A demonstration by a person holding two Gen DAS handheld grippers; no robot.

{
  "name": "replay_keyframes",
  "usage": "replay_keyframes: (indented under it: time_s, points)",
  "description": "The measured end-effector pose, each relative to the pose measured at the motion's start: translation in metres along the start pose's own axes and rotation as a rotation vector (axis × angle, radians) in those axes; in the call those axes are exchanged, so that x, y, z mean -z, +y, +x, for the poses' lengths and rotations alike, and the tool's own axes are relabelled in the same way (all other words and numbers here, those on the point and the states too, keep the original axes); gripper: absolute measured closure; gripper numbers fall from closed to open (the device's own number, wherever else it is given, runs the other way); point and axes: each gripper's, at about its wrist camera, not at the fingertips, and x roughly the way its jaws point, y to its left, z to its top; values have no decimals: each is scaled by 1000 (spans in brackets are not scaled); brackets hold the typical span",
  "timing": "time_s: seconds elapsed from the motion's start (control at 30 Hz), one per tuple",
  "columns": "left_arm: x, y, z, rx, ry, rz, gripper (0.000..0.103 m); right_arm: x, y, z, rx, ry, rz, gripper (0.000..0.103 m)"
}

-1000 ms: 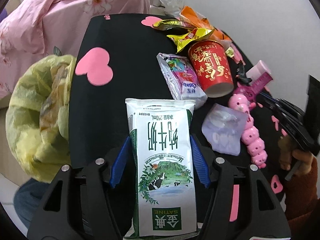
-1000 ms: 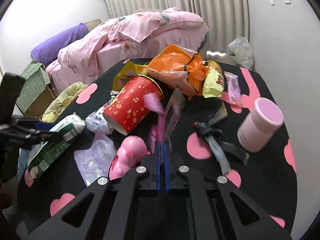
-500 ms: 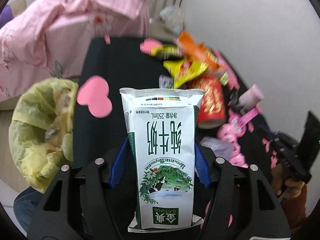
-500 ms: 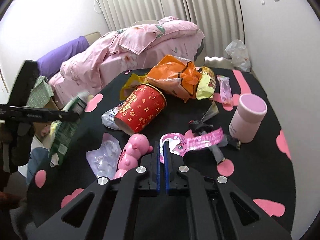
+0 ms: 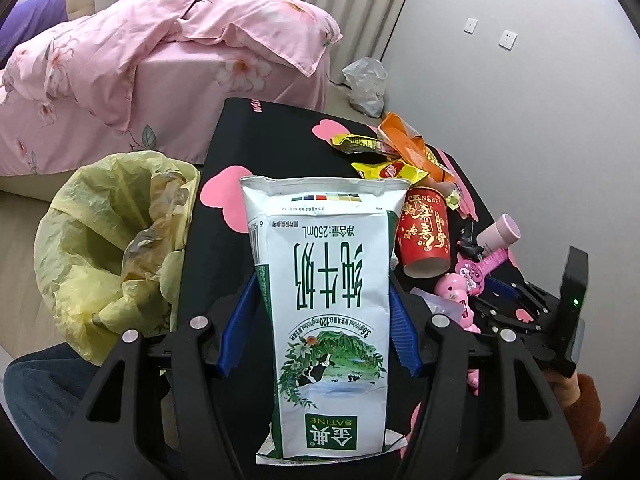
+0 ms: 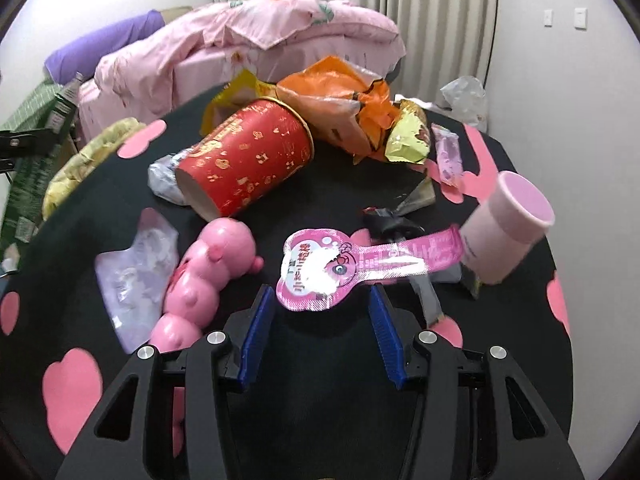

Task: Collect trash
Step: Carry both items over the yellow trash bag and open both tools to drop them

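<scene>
From the left wrist view, a yellow bin bag sits open at far left, beside the edge of a black bench with pink heart shapes. In the middle, the left gripper has its blue jaws clamped on the two sides of a white and green milk pouch, held lengthwise with its print upside down and lifted above the bench. To its right lie a red cup on its side, yellow and orange wrappers, and a pink lidded jar.

From the right wrist view, at left a clear purple packet lies flat, with a pink bead toy just beside it. The red cup lies behind them. In the middle, the right gripper has its jaws wide apart, holding nothing. A pink lollipop wrapper lies on the bench just ahead of the jaws, between their tips. At right, the pink jar is tilted, near the wrapper's tail.
</scene>
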Motion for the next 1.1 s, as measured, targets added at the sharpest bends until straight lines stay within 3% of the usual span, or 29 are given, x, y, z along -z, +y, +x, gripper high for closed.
replay_keyframes:
  time_s: [0.03,0.07,0.4,0.57,0.7,0.83,0.93,1.1]
  points:
    - [0,0,-1,-1,-6,2,46,-2,0,1,8,-8,2,56]
    - [1,0,-2,-2,-14,4,46,-5,-1,0,4,-22,11,67]
    - [4,11,-25,2,-147,-15,46,-20,11,-42,13,-126,-11,67]
    - [-9,31,-51,-96,-291,-15,46,-43,37,-71,-8,-204,-82,67]
    - [-27,64,-85,-269,-451,-11,46,-74,69,-81,-67,-261,-146,67]
    - [-39,113,-111,-391,-555,-74,46,-107,108,-73,-162,-294,-201,67]
    - [-39,146,-114,-407,-565,-144,46,-127,143,-55,-239,-279,-247,67]
    - [-31,185,-98,-348,-533,-262,46,-154,205,-12,-379,-221,-387,67]
